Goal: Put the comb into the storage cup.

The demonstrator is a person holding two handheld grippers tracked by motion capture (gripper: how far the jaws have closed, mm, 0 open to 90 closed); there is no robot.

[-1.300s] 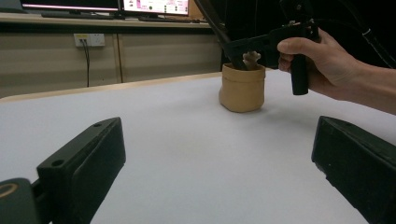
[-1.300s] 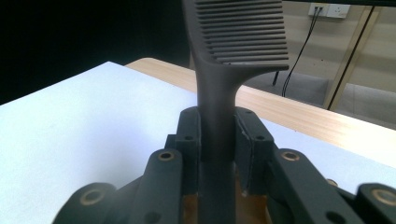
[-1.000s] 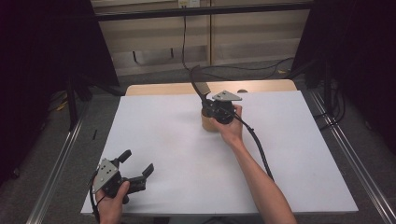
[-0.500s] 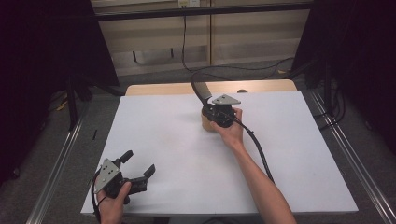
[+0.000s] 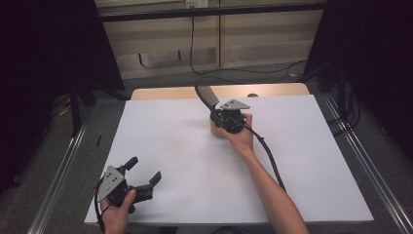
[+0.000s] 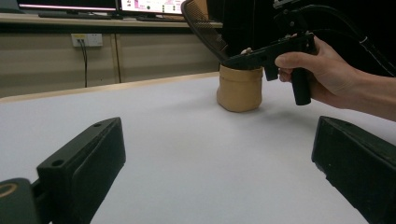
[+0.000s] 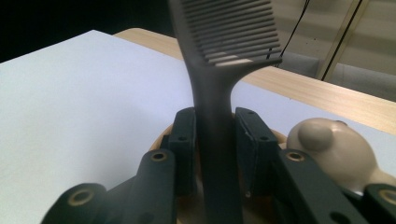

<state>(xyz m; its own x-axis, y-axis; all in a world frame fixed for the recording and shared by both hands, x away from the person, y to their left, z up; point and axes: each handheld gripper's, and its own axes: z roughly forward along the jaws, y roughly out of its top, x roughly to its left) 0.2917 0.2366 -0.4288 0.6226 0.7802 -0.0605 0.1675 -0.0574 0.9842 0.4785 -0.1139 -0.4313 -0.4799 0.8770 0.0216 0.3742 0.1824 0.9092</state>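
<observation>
One comb [image 7: 219, 107] in right hand-held gripper [image 7: 215, 154], over cup [image 6: 239, 88].

Your left gripper [image 5: 144, 177] is matte black, with two thick, blocky jaws, each with a small round hole near its top edge. A grey three-cornered plate [image 5: 110, 182] sits on its body. Your right gripper [image 5: 217, 113] is the same black build; its jaw arms carry brass-ringed screw holes. It wears its own grey plate [image 5: 234, 104] and trails a thick black cable [image 5: 267, 155]. Both your forearms are bare, without sleeves.
</observation>
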